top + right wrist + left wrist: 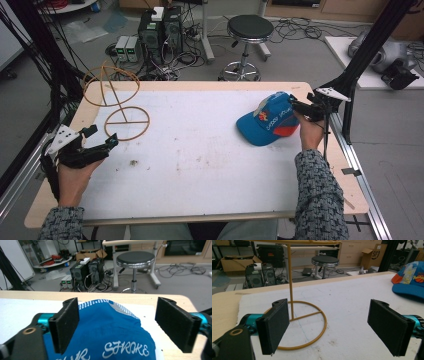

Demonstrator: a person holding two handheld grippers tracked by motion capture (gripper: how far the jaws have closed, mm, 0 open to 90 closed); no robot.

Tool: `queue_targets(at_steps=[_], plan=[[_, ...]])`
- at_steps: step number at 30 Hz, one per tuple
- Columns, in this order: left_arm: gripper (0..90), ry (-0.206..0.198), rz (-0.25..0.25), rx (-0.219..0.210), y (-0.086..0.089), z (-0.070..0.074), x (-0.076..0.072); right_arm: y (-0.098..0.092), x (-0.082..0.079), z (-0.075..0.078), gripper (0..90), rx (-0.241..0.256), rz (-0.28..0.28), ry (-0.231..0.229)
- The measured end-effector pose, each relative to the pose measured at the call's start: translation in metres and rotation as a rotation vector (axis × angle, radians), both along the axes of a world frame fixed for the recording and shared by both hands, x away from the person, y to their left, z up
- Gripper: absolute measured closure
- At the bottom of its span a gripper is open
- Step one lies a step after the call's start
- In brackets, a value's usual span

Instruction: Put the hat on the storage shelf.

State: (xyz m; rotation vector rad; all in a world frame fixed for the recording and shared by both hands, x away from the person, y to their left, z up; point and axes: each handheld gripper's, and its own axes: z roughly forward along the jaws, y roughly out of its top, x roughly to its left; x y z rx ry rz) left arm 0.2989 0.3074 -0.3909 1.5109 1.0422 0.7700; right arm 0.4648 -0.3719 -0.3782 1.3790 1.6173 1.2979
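The blue baseball cap (pixel 268 121) lies on the right part of the white mat (pixel 200 150), crown toward the table's right edge and its flat blue brim pointing left and toward the person. In the right gripper view the cap's crown (pixel 110 330) sits directly ahead, between the two black jaws, which stand wide apart on either side of it without touching the fabric. The right gripper (pixel 299 107) is therefore spread and poised at the back of the crown, coming in from the cap's right side; the right hand (pixel 310 131) is by far the nearer to it.

The relation that matters is this straddle: the crown is already in the gap, so closing the jaws looks like all that a grasp needs. The cap's long axis runs from crown to brim, roughly across the table, away from the gripper.

The left gripper (pixel 102 140) hovers near the left edge, jaws also spread and holding nothing. Just ahead of it stands the yellow wire hat stand (pixel 116 97), with its ring base (pixel 307 325) flat on the mat and its post (pixel 290 282) upright. Cap and stand are well apart, with bare mat between them, so there is open room to carry the cap leftward. The table's right edge (pixel 345 165) lies close beside the right hand.
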Motion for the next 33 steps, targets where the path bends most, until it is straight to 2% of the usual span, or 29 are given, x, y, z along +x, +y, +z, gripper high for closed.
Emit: queue_targets(at_steps=[6, 8, 11, 14, 15, 17, 19, 22, 25, 29, 30, 33], plan=[[17.9, 0.002, 0.002, -0.003, 0.000, -0.001, 0.000, 0.003, 0.014, -0.008, 28.1, 0.072, 0.016, 0.038], [18.1, 0.003, -0.001, -0.001, 0.001, -0.001, 0.001, 0.004, 0.018, -0.014, 33.7, 0.048, 0.019, 0.070], [18.1, 0.004, 0.000, -0.001, 0.001, -0.001, 0.001, 0.005, 0.019, -0.016, 36.4, 0.043, 0.023, 0.081], [18.1, 0.006, -0.001, -0.001, 0.001, -0.001, 0.001, 0.005, 0.019, -0.016, 47.1, 0.024, 0.024, 0.085], [18.1, 0.009, -0.003, 0.003, 0.001, -0.001, 0.001, 0.005, 0.018, -0.015, 54.8, 0.025, 0.027, 0.081], [18.1, 0.008, -0.004, 0.003, 0.001, -0.002, 0.001, 0.005, 0.018, -0.015, 57.4, 0.027, 0.025, 0.078], [18.1, 0.007, -0.005, 0.000, 0.001, -0.002, 0.001, 0.001, 0.019, -0.017, 62.1, 0.078, 0.035, 0.080], [18.2, 0.005, -0.004, -0.003, 0.001, -0.001, 0.001, 0.001, 0.020, -0.017, 61.5, 0.075, 0.030, 0.081], [18.3, 0.008, -0.003, -0.004, 0.002, -0.002, 0.001, -0.001, 0.022, -0.020, 50.2, 0.074, 0.022, 0.090], [18.4, 0.009, -0.008, -0.002, 0.001, -0.002, 0.001, -0.003, 0.023, -0.023, 50.7, 0.070, 0.022, 0.113], [18.5, 0.010, -0.008, -0.001, 0.001, -0.002, 0.002, -0.003, 0.024, -0.025, 57.7, 0.058, 0.037, 0.121], [18.6, 0.012, -0.008, -0.001, 0.001, -0.002, 0.002, 0.000, 0.024, -0.023, 69.7, 0.021, 0.055, 0.110]])
